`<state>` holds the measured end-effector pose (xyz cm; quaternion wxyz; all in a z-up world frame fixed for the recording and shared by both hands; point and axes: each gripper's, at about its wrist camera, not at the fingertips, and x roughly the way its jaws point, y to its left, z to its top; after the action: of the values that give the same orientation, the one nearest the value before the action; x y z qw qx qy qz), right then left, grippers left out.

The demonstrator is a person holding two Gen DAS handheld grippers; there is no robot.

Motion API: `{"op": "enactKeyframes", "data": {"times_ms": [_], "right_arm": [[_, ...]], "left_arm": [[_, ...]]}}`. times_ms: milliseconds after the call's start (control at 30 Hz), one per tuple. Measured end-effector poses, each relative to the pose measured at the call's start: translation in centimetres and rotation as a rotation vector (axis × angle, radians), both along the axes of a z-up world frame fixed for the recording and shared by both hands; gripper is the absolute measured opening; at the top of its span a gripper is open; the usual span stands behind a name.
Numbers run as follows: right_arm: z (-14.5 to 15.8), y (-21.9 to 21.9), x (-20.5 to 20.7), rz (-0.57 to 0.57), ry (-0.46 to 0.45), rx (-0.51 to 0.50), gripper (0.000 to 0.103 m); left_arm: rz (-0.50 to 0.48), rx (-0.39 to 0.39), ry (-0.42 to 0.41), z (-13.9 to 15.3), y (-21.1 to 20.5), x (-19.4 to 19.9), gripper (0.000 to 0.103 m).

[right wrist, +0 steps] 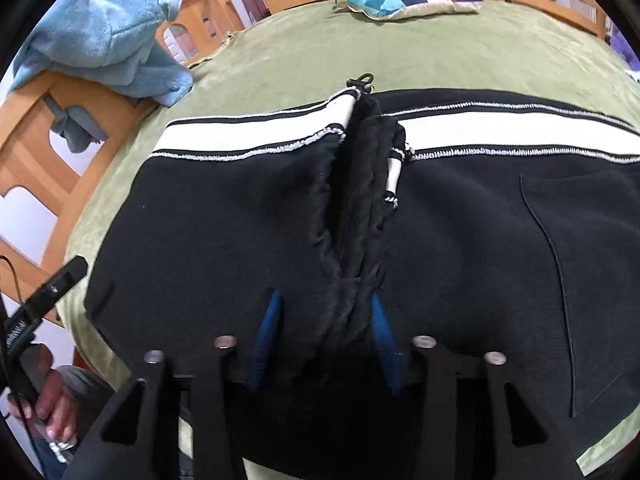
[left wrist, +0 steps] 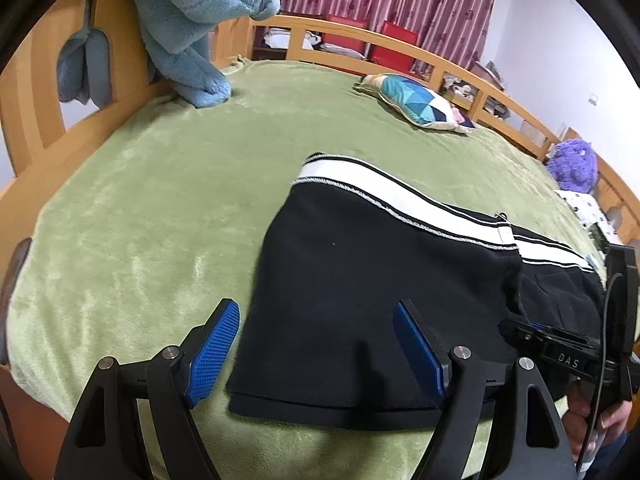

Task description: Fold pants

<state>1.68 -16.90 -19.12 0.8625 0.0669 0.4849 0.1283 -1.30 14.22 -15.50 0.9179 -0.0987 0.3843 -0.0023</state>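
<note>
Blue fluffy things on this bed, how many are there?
1 that I can make out: a light blue plush throw draped over the wooden bed frame at the far corner, its end resting on the green blanket. More may lie outside the views.

The left tongs hang tilted downward with jaws spread wide, gripping nothing. The right tongs tilt downward, jaws narrowed around a bunched ridge of the pants.
</note>
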Motion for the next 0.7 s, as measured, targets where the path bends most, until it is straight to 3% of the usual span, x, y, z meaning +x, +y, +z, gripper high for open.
{"op": "enactKeyframes", "data": {"times_ms": [133, 200, 267, 400, 567, 700], "right_arm": [[1.2, -1.7, -0.6, -0.003, -0.035, 0.098, 0.015], [2.0, -2.7, -1.0, -0.022, -0.063, 0.168, 0.013], [1.8, -2.8, -0.9, -0.025, -0.064, 0.153, 0.013], [-0.6, -1.5, -0.3, 0.019, -0.005, 0.074, 0.023], [1.5, -1.9, -0.6, 0.033, -0.072, 0.044, 0.040], [3.0, -4.1, -0.9, -0.016, -0.130, -0.043, 0.041]], "left_arm": [[0.018, 0.033, -0.002, 0.2, -0.2, -0.1, 0.078], [-0.012, -0.006, 0.005, 0.0, 0.0, -0.1, 0.078], [-0.030, -0.038, 0.039, -0.4, 0.2, 0.0, 0.078], [-0.055, -0.089, 0.067, -1.1, 0.7, 0.2, 0.078], [-0.018, -0.180, 0.097, -3.1, 2.3, -0.1, 0.078], [0.008, -0.267, 0.165, -5.0, 3.7, 0.5, 0.078]]}}
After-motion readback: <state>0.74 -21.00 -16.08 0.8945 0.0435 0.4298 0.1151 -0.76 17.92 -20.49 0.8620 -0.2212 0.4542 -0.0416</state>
